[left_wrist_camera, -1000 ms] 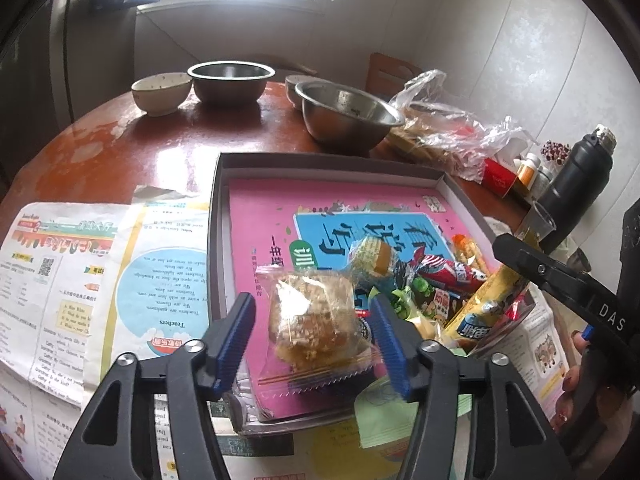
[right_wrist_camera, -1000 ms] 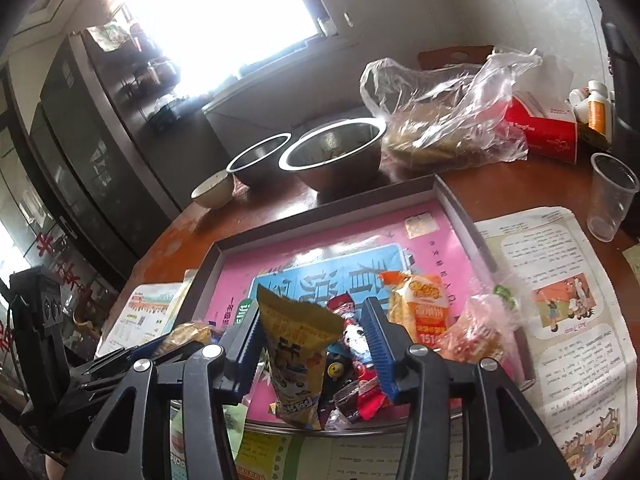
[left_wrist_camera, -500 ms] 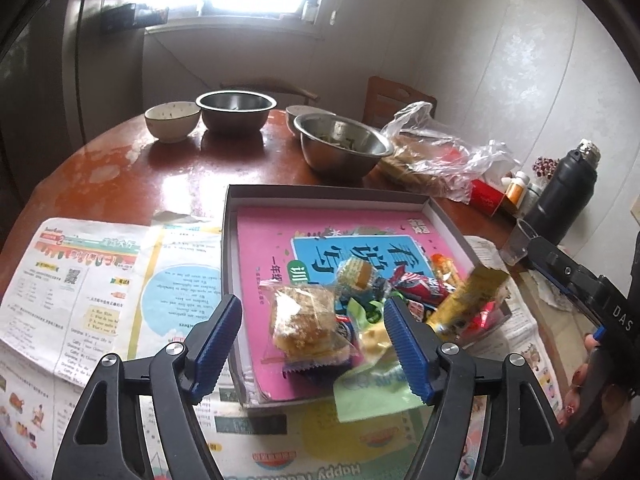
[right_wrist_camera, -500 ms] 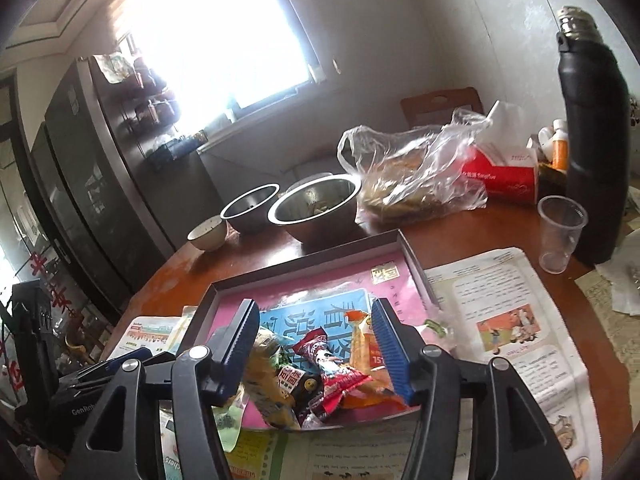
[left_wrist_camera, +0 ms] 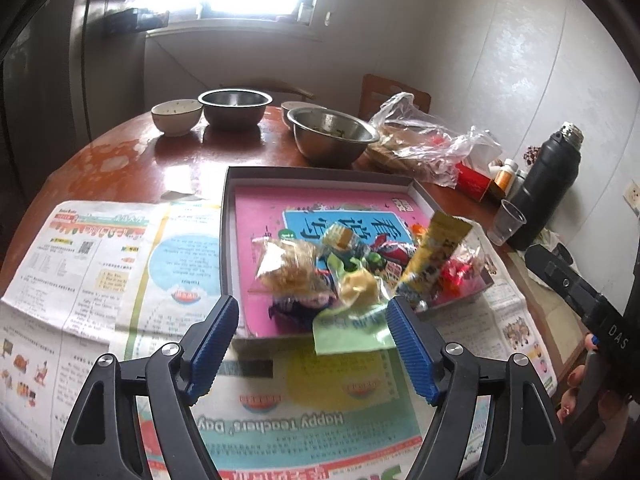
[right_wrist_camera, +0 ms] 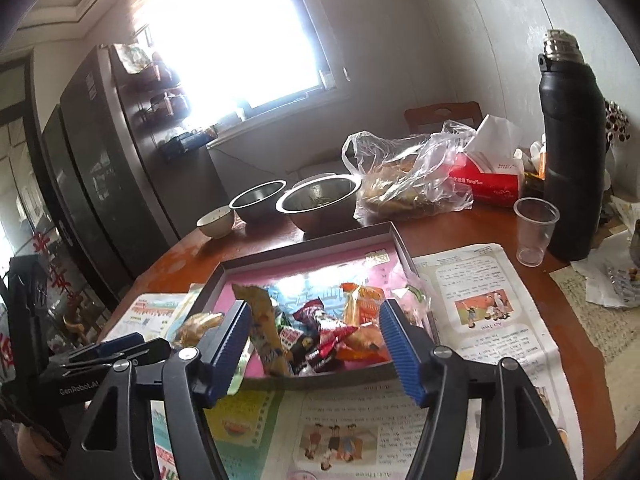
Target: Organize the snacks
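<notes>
A shallow grey box [left_wrist_camera: 320, 171] lined with a pink book holds a heap of snacks at its near right corner. In the left wrist view a clear-wrapped cake [left_wrist_camera: 288, 268] and a yellow packet [left_wrist_camera: 432, 252] lie there. My left gripper [left_wrist_camera: 311, 320] hovers just short of the box's near edge, its jaws opening with nothing between them. In the right wrist view the yellow packet [right_wrist_camera: 266, 332], a red packet [right_wrist_camera: 324, 328] and an orange packet [right_wrist_camera: 362, 308] rest in the box [right_wrist_camera: 304, 250]. My right gripper [right_wrist_camera: 314, 322] hangs before them, jaws opening, pads touching nothing.
Newspaper sheets [left_wrist_camera: 100, 248] cover the round wooden table around the box. Behind it stand two steel bowls [left_wrist_camera: 332, 134] [left_wrist_camera: 235, 106], a ceramic bowl [left_wrist_camera: 176, 116] and a plastic bag of food [left_wrist_camera: 424, 148]. At the right are a black flask [left_wrist_camera: 548, 192] and a plastic cup [left_wrist_camera: 506, 222].
Both grippers have drawn back and up from the box while widening. The left let go of the clear-wrapped cake and the right let go of the yellow packet; both now lie in the box.
</notes>
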`<state>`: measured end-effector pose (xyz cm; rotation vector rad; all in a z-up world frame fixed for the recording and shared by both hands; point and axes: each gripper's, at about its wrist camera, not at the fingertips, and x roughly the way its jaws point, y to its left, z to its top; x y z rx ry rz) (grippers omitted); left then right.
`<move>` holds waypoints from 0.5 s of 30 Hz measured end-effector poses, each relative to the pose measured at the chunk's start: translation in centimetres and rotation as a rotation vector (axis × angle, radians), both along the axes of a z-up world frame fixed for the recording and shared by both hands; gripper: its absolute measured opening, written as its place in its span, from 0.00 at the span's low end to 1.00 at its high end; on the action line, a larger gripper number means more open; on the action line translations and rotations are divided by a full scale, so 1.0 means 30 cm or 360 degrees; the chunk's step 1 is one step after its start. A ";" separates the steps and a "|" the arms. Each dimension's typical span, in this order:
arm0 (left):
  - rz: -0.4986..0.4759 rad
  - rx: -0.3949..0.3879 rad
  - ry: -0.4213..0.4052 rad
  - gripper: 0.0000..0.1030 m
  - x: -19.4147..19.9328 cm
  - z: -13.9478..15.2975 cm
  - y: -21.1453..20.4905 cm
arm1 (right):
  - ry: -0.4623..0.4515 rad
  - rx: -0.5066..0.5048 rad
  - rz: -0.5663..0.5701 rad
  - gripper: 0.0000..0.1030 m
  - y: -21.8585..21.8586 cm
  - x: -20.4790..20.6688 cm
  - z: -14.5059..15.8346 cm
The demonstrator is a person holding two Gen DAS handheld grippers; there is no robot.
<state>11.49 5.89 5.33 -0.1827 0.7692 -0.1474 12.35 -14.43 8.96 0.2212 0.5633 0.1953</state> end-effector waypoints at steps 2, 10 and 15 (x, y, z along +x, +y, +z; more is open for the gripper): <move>0.0001 0.0006 -0.0006 0.77 -0.023 0.002 -0.007 | -0.0013 -0.0025 0.0006 0.68 0.007 -0.018 0.000; 0.0014 0.0051 -0.0002 0.79 -0.086 0.000 -0.030 | -0.0035 -0.0081 0.0021 0.74 0.030 -0.090 -0.011; 0.0020 0.0076 0.0000 0.81 -0.121 -0.004 -0.042 | -0.0049 -0.0108 0.0027 0.80 0.039 -0.124 -0.012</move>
